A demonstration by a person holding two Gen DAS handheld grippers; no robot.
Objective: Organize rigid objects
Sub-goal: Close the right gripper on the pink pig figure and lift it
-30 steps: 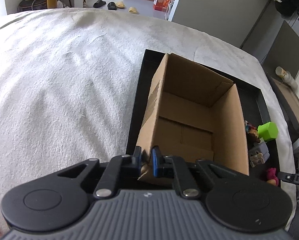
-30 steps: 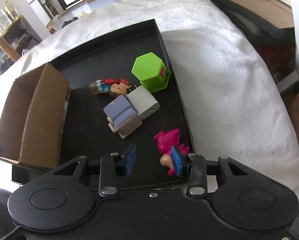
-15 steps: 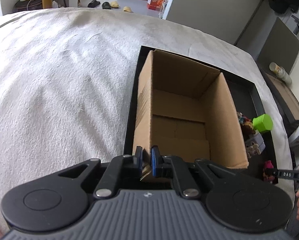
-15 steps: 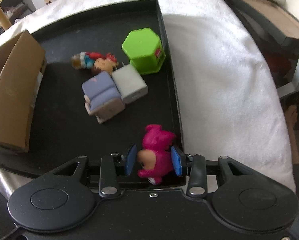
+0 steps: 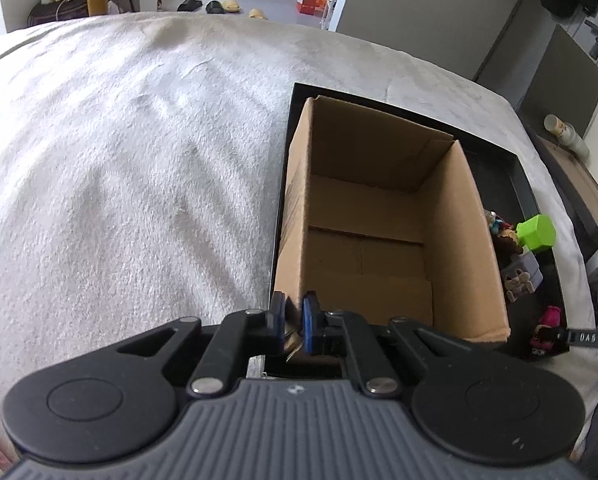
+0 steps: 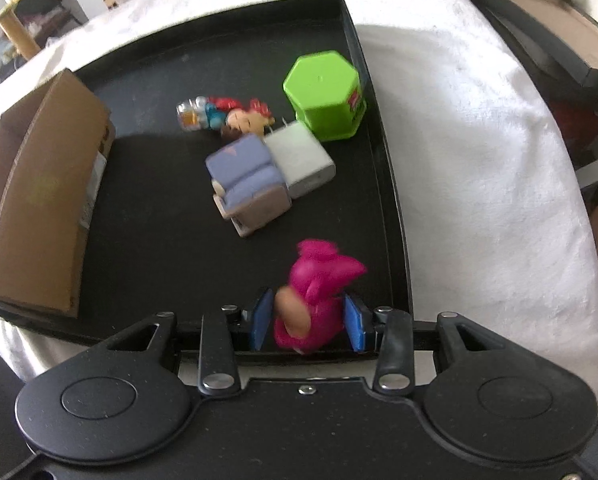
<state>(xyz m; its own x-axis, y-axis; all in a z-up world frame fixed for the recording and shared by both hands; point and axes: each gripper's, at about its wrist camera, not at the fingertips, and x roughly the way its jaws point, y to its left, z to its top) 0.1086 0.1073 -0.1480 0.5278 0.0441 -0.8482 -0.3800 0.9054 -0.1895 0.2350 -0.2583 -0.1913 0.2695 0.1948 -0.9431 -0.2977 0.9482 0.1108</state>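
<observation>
Two claws at work: left claw (image 5: 293,322) steadies the box; right claw (image 6: 307,324) takes a toy.
Left claw: pressed together on the near left corner of the cardboard box (image 5: 455,240), pinching its wall.
Cardboard box: open-topped and empty as far as seen, standing at the left end of the black tray (image 6: 171,240).
Black tray: lies on a bed under a white blanket (image 5: 139,180).
Toys not yet boxed: red-haired figure (image 6: 235,116), purple-and-grey block figure (image 6: 247,184), white charger cube (image 6: 303,160), green hexagonal box (image 6: 323,92), all well apart from the cardboard box.
Pink figure (image 6: 315,296): near the tray's front right corner, between the right claw's blue pads (image 6: 355,322).
Right claw: partly spread around the pink figure; a firm pinch cannot be confirmed, as a sliver of gap seems to show on each side.
Step in hand (judged): securing the pink figure for carrying to the cardboard box.
Doing it well: seat both pads on the torso, not the rounded head; squeeze before lifting.
Risk: smooth plastic may slip or twist.
Left claw's part: hold the corner firmly so the box stays put.
</observation>
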